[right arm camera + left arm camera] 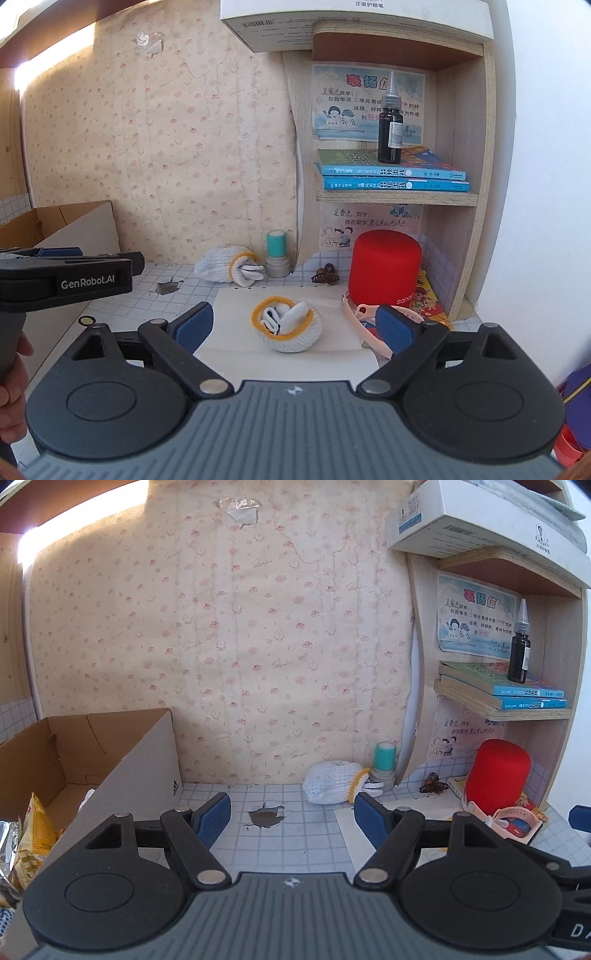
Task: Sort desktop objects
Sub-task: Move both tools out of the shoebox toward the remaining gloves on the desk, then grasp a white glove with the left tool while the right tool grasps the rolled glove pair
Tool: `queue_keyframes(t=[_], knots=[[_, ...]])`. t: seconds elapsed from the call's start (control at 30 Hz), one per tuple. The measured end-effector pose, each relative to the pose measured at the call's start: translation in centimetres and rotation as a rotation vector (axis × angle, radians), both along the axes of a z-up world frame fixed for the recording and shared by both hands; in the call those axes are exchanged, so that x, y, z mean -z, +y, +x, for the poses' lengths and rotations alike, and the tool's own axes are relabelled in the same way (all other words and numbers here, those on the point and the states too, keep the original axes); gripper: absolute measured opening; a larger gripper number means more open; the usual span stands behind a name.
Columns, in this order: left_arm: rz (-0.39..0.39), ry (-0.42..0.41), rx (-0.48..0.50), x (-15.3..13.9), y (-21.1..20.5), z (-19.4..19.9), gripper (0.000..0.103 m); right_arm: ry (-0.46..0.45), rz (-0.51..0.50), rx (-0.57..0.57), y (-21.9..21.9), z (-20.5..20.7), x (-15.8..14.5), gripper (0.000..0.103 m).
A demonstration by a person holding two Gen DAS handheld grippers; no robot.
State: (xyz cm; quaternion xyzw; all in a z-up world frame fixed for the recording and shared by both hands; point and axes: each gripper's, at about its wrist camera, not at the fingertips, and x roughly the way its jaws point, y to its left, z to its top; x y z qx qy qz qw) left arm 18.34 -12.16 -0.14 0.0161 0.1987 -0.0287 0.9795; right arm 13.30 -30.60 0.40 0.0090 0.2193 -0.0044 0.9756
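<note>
Right wrist view: the right gripper (295, 326) hangs with its blue ribbed pads spread wide, nothing between them, framing a rolled white knitted glove with a yellow cuff (288, 328) that sits low centre on a flat white sheet of paper (236, 317). Upper centre of the frame, a second balled white knit glove (225, 267) lies by the wall on the grid-patterned desk top (122, 306), just beside a teal-capped cylindrical stamp (277, 258). To the right, a smooth red cylinder with a rounded top (384, 269) stands under the pale wooden shelf (399, 198), a brown hair claw clip (327, 276) to its left. On the shelf, a dark plastic bottle with a tapered nozzle (390, 127) stands upright on two stacked blue-spined books (391, 177).

Left wrist view: the left gripper (291, 816) is also parted wide and empty, hovering over a ragged torn patch in the desk covering (266, 816). At left of the frame, an open brown cardboard box (74, 753) holds crinkly yellow snack packets (35, 834)
</note>
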Motion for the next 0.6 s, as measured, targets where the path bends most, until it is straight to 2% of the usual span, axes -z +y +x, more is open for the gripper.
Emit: queue_keyframes(t=[0.2,0.33,0.43,0.6], knots=[[-0.027,0.049,0.004,1.3,-1.4,4.4,0.077,0.027,-0.011,-0.001,-0.5,1.9,1.0,0.093],[-0.039,0.071,0.041,2.2,-2.3,6.5,0.077,0.037,-0.018,-0.004,-0.5,3.1,1.5,0.093],[-0.048,0.083,0.076,2.8,-3.2,7.9,0.082,0.044,-0.018,-0.005,-0.7,4.0,1.8,0.093],[-0.020,0.102,0.086,3.6,-4.3,10.2,0.087,0.053,-0.030,-0.006,-0.7,5.0,2.1,0.093]])
